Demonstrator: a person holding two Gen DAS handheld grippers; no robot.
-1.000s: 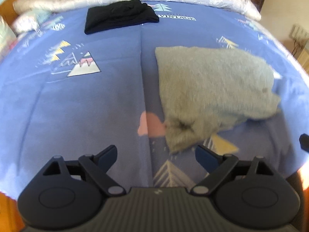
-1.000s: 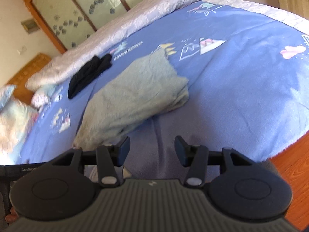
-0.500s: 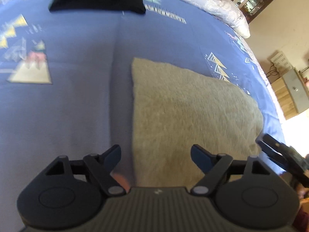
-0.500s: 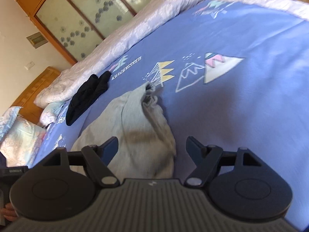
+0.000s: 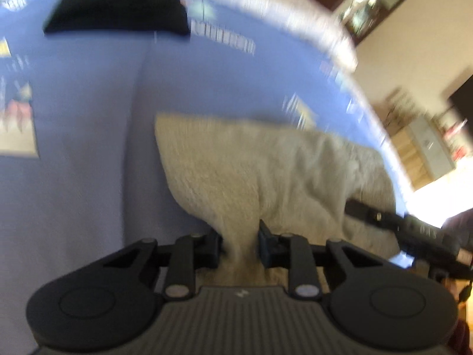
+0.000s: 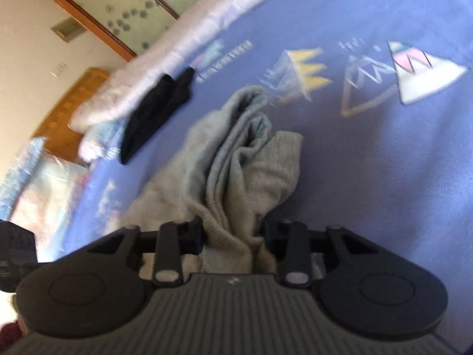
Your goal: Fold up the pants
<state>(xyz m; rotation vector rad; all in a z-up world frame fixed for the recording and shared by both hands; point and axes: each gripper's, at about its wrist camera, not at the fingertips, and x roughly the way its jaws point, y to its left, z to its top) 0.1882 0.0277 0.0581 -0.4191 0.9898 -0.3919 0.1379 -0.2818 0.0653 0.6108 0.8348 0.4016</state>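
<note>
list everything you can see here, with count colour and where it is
grey pants: 1, grey, bunched on the bed, pinched by both tongs
black garment: 1, black, folded, far side of the bed near the quilt
bedsheet: 1, blue with mountain prints, covering the bed
quilt: 1, white, along the far edge of the bed
wardrobe: 1, wood with patterned glass, by the wall
left tongs: 1, black, shut on the pants
right tongs: 1, black, shut on the pants

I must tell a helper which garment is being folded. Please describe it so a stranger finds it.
Look at the blue bedsheet. The grey pants lie bunched near its edge. Unlike the black folded garment by the pillows, they are pale, fuzzy and pinched in both grippers.
</note>
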